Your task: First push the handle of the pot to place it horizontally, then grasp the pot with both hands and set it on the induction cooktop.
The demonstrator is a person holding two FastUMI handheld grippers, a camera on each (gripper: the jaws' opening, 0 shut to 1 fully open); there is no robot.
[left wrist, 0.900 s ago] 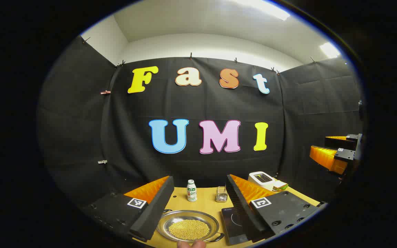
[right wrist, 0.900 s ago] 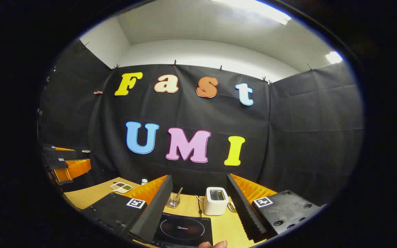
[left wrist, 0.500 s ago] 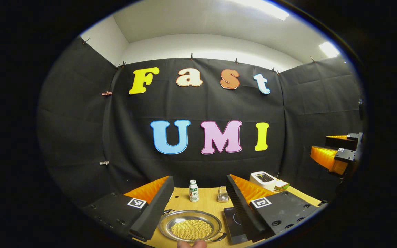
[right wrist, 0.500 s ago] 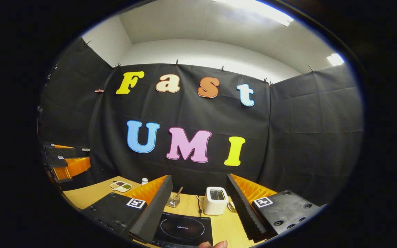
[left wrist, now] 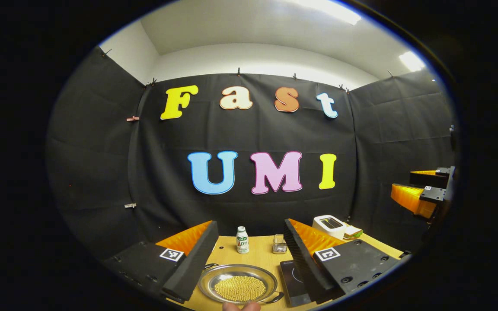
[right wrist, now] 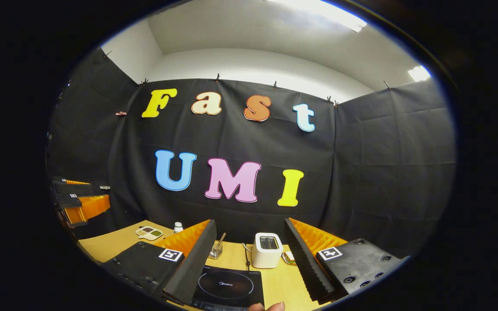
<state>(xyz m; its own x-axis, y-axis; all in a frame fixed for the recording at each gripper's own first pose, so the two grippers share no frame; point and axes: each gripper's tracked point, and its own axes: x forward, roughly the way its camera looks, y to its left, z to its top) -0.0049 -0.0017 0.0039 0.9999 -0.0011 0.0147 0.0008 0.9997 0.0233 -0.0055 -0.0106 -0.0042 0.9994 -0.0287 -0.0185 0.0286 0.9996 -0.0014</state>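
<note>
Left gripper (left wrist: 249, 259) spread wide above steel pot (left wrist: 238, 284) of yellow grains on table (left wrist: 260, 255). Right gripper (right wrist: 249, 259) spread, over induction cooktop (right wrist: 227, 287). Pot just left of cooktop.

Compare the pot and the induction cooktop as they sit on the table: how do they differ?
The pot is round, shiny metal and holds yellow grains; the induction cooktop is flat, dark, rectangular and bare. The pot has a looped side handle; the cooktop shows a printed ring. Both rest on the wooden table.
</note>
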